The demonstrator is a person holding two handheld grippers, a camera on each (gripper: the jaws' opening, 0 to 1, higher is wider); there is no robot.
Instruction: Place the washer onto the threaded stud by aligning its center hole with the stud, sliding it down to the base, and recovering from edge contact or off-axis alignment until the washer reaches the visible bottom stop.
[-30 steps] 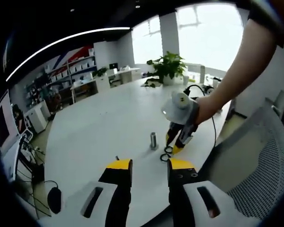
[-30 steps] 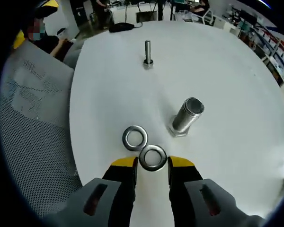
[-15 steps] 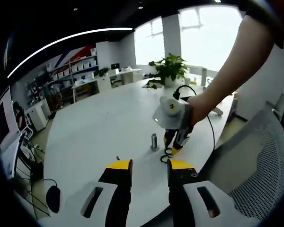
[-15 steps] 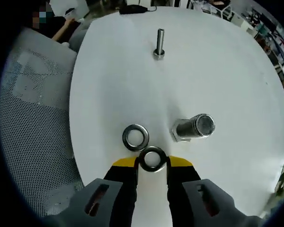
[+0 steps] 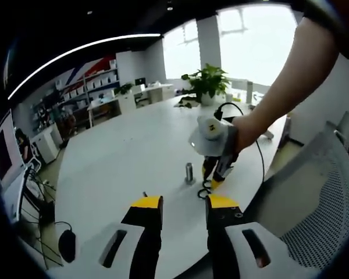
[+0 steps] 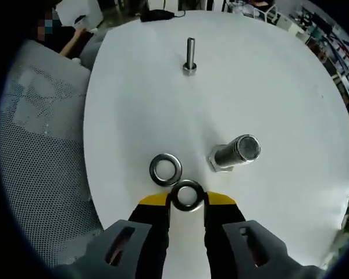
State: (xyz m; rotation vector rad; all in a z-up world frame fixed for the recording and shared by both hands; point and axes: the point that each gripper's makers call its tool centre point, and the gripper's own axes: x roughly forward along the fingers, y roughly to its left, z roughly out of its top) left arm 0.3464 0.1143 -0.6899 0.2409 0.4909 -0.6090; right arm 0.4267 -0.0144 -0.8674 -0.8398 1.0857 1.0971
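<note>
a: what is different from a moment ago?
b: not much. the right gripper [image 6: 186, 200] stays low on the table [image 6: 267, 87], its jaws on both sides of one washer [image 6: 187, 196]. i cannot tell if they already pinch it. compared with half a second ago the view has only tilted a little

a: so the washer is not lifted?
b: it seems still on the table. the stud [image 6: 235, 152] stands just beside, apart from it

a: is there room?
b: a second washer [image 6: 165, 168] lies close on the left, and the table edge is near. the thin bolt [image 6: 189, 55] is well apart. the left gripper [image 5: 183, 204] hangs open, holding nothing
</note>
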